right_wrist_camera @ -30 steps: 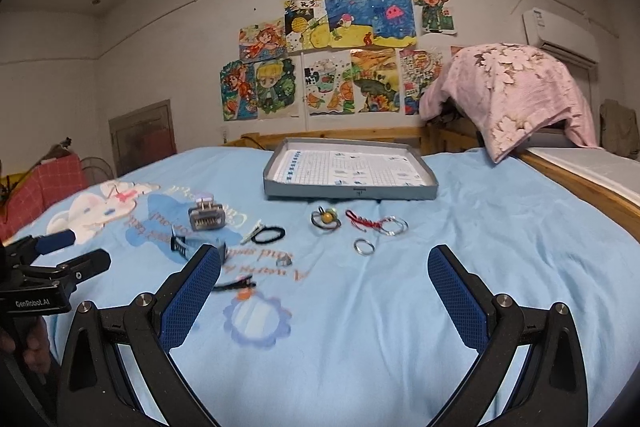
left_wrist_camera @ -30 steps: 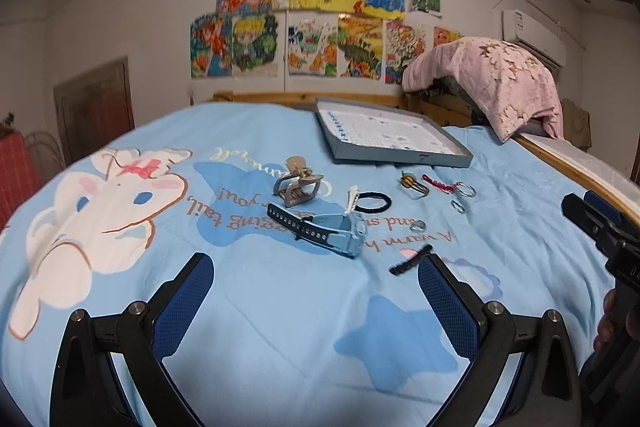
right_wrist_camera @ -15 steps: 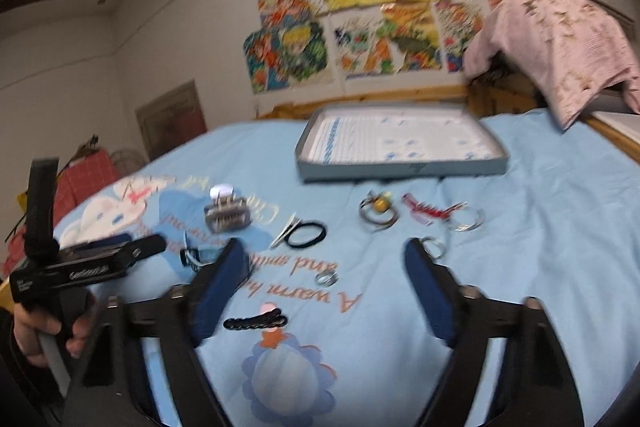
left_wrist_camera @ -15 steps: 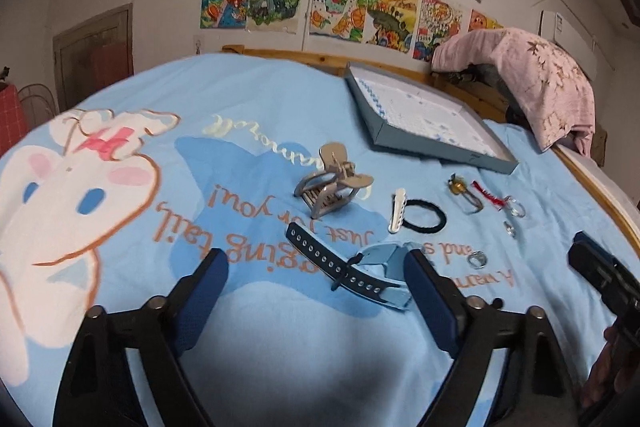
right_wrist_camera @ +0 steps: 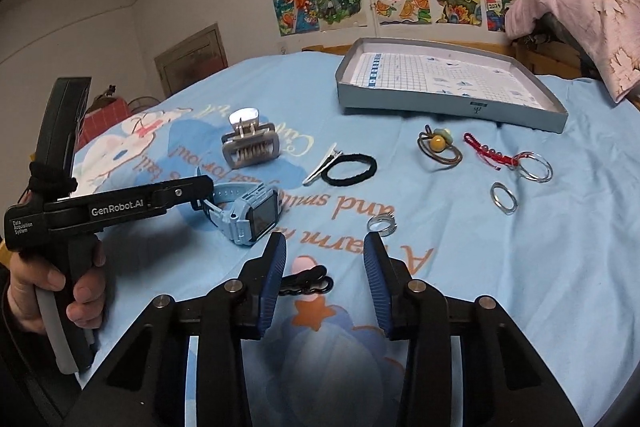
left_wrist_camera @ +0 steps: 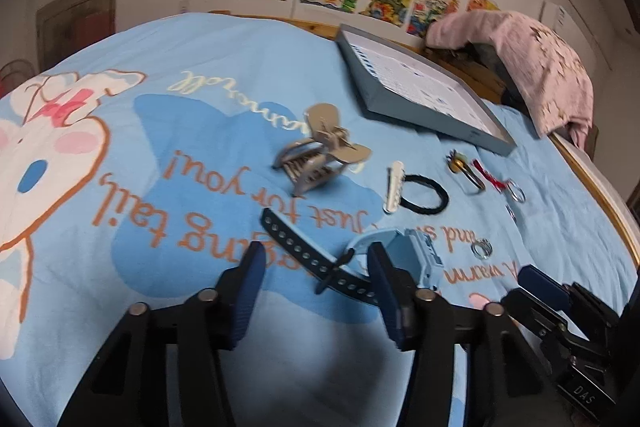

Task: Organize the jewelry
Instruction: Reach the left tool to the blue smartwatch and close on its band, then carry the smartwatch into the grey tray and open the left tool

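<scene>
Item: approach step, both tongs hanging spread and empty over the bedspread [right_wrist_camera: 500, 287], the left gripper [left_wrist_camera: 316, 287] straddling the blue watch [left_wrist_camera: 400, 255], the right gripper [right_wrist_camera: 324, 275] nearing the black hair clip [right_wrist_camera: 308, 283]; next, pinching, then carrying to the grey tray [right_wrist_camera: 448, 107].

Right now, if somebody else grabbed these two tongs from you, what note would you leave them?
Left tongs: open, empty, low over the blue watch, its strap between the fingers.
Right tongs: open, empty, above the black wavy clip, near the silver ring.
Grey tray at the far side holds no jewelry.
Lying loose on the blue bedsheet: claw clip, black hair tie, silver clip, yellow-bead tie, red cord, clear rings.
Done: nothing. Left: everything, presumably into the tray.
</scene>
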{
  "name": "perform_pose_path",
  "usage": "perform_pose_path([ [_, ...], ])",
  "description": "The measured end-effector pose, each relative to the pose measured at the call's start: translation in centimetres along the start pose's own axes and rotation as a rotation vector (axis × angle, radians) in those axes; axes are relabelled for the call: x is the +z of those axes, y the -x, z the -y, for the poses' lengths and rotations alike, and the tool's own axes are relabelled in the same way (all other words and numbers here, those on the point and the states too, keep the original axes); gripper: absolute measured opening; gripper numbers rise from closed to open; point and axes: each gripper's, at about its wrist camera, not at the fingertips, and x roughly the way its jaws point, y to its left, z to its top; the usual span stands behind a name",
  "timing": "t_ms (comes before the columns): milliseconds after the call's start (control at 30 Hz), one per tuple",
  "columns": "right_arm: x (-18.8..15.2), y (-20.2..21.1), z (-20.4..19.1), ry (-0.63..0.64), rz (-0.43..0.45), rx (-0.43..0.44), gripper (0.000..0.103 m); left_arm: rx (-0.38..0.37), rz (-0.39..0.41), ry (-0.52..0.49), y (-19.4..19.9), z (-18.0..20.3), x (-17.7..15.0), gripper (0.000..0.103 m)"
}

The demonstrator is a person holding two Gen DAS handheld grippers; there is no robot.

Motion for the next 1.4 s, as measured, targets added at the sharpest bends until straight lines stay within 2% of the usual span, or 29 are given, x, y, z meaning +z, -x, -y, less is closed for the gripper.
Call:
perform_pose_path([
  [167,-0.3,-0.7,-0.1,0.018,-0.028,0.006,0.036,-0.024,-0.029,-0.050,-0.3,1.0,-0.4,0.032],
  [333,-0.4,-1.0,-0.2,0.023,-0.044,0.039,0.036,-0.032,-0.056,-0.042,-0.6,0.8,-0.5,0.020],
  [367,-0.4,-1.0,-0.1,0.021,-0.045,0.046,0.034,-0.027,-0.057,-0.043,-0.6,0.8,-0.6,0.018],
  [433,-0.5,-1.0,0.2,0.013,-0.054,0.056,0.020,-0.022,-0.060,-0.049,-0.6,0.9,-0.6,0.014],
  [500,-0.5,-1.3,0.3,0.004,-0.063,0.065,0.019,-0.010,-0.061,-0.060,-0.6,1.2,-0.6,0.013],
  [533,-0.6,-1.3,0.3,0.002,-0.063,0.071,0.013,-0.007,-0.055,-0.070,-0.5,1.4,-0.6,0.012],
  [567,-0.6,-1.2,0.3,0.001,-0.059,0.074,0.012,-0.005,-0.052,-0.077,-0.4,1.6,-0.6,0.012],
  [800,-0.3,-0.3,0.4,-0.012,-0.019,0.110,0.006,0.006,0.002,-0.119,1.1,2.8,-0.6,0.011],
  [1033,0.5,1.5,1.3,-0.046,0.053,0.130,0.003,-0.031,0.050,-0.136,3.2,3.8,-0.2,0.010],
  [1133,1.0,2.6,1.8,-0.059,0.091,0.127,0.002,-0.068,0.023,-0.103,3.6,4.0,0.5,0.010],
  [1300,2.3,4.1,3.0,-0.076,0.164,0.121,0.002,-0.092,0.027,-0.106,3.9,5.3,2.6,0.010],
  [1400,3.8,4.3,4.1,-0.079,0.200,0.105,0.002,-0.074,0.054,-0.158,3.2,7.0,5.0,0.010],
])
